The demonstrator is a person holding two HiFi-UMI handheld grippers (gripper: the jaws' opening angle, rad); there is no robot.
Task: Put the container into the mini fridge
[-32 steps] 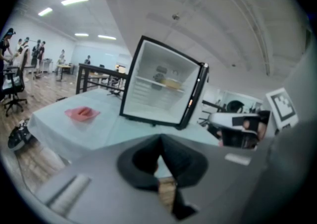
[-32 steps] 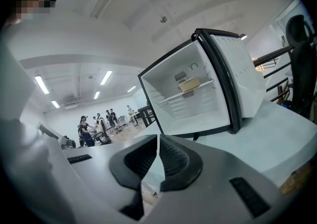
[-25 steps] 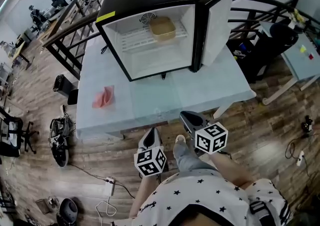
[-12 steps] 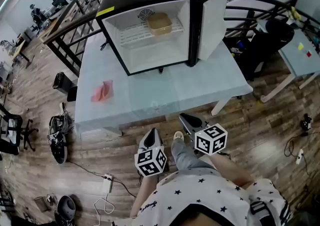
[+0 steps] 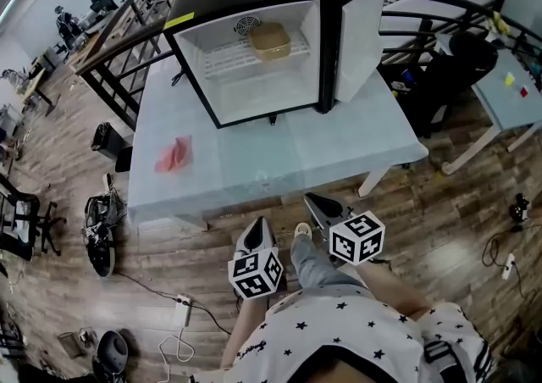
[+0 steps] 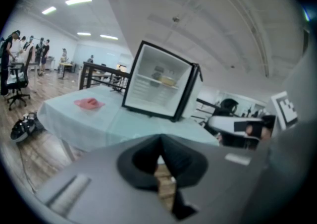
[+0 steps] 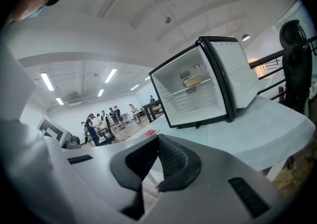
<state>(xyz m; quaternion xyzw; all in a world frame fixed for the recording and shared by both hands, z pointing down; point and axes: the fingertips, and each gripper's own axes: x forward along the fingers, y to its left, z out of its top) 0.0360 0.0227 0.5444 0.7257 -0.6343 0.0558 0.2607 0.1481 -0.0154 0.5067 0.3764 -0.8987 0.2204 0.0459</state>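
The black mini fridge [image 5: 254, 42] stands on the far part of the table [image 5: 279, 161] with its door [image 5: 360, 38] swung open to the right. A tan lidded container [image 5: 270, 40] sits on the wire shelf inside it, also visible as the container [image 7: 192, 81] in the right gripper view and the container [image 6: 166, 79] in the left gripper view. Both grippers hang low by the person's legs, off the table's near edge. My left gripper [image 5: 254, 231] is shut and empty. My right gripper [image 5: 319, 202] is shut with nothing between its jaws.
A pink cloth [image 5: 175, 158] lies on the table's left side. Black railings [image 5: 127, 25] run behind the table. A second table [image 5: 512, 102] stands at the right. Cables and a power strip [image 5: 185, 313] lie on the wooden floor at the left.
The view has shifted slightly, so the fridge sits a little higher in frame than a second ago. Both grippers stay low by the legs, shut.
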